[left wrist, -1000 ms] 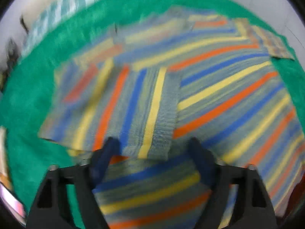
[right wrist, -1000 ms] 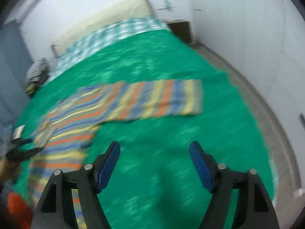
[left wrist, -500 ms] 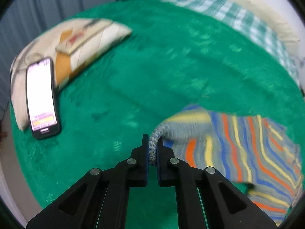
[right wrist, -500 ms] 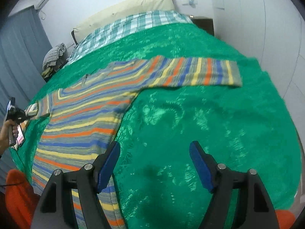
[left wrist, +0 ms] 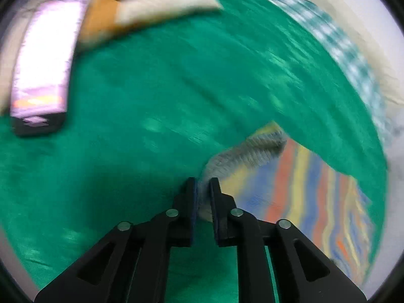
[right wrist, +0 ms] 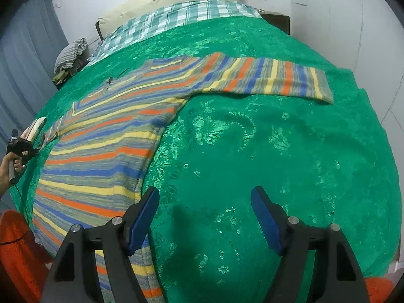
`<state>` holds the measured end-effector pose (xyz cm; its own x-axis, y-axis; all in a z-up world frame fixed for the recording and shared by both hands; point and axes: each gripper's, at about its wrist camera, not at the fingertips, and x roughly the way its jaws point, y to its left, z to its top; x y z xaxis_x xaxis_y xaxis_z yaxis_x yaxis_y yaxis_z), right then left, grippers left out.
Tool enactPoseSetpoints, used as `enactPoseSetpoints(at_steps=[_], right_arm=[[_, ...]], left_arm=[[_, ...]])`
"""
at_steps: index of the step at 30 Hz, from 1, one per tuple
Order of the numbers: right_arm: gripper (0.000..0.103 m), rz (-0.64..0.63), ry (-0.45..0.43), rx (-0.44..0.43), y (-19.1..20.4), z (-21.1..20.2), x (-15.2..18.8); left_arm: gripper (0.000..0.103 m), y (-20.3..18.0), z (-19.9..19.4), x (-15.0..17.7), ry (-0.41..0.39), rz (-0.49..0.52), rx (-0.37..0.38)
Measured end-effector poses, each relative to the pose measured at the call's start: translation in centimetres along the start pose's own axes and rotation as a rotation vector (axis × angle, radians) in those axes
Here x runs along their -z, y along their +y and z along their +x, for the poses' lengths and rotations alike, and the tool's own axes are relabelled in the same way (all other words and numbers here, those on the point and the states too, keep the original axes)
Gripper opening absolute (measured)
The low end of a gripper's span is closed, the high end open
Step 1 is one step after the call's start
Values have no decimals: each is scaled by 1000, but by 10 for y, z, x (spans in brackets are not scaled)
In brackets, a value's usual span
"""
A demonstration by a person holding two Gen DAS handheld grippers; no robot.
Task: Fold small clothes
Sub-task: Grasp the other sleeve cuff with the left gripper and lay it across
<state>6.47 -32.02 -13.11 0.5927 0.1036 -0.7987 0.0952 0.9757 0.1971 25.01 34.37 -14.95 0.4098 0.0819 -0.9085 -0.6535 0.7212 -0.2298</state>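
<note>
A striped knit sweater (right wrist: 106, 136) lies flat on the green bedspread (right wrist: 277, 151), one sleeve (right wrist: 265, 78) stretched out to the far right. My left gripper (left wrist: 202, 184) has the other sleeve's grey cuff (left wrist: 242, 151) between its jaws, which are opening a little while the cloth still fills the gap. In the right wrist view that gripper (right wrist: 30, 149) sits at the sweater's left edge, held by a hand (right wrist: 10, 166). My right gripper (right wrist: 204, 202) hangs open above bare bedspread, just right of the sweater's hem, with nothing between its fingers.
A phone (left wrist: 43, 58) with a lit screen lies beside a cushion (left wrist: 156, 2) near the left gripper. A checked sheet (right wrist: 189, 17) and a cream pillow (right wrist: 164, 2) sit at the bed's head. A pile of clothes (right wrist: 70, 53) lies at the far left, and something orange (right wrist: 15, 252) at the near left.
The left gripper closed on the cuff of the sleeve folded over the body and pulled it out sideways toward the phone; its jaws now stand slightly wider. The right gripper sank a little.
</note>
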Motion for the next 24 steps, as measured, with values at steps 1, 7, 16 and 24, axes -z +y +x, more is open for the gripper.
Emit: enactPoseSetpoints(at_steps=[1, 7, 16, 24], right_arm=[[75, 0, -1, 2, -1, 0, 0], [75, -10, -39, 26, 2, -9, -1], [75, 8, -51, 151, -6, -2, -8], [80, 125, 54, 238, -23, 31, -3]], left_arm=[[16, 7, -3, -3, -17, -10, -28], [64, -11, -37, 30, -79, 196, 91], [103, -129, -5, 106, -93, 780, 239], [103, -130, 22, 116, -179, 846, 202]])
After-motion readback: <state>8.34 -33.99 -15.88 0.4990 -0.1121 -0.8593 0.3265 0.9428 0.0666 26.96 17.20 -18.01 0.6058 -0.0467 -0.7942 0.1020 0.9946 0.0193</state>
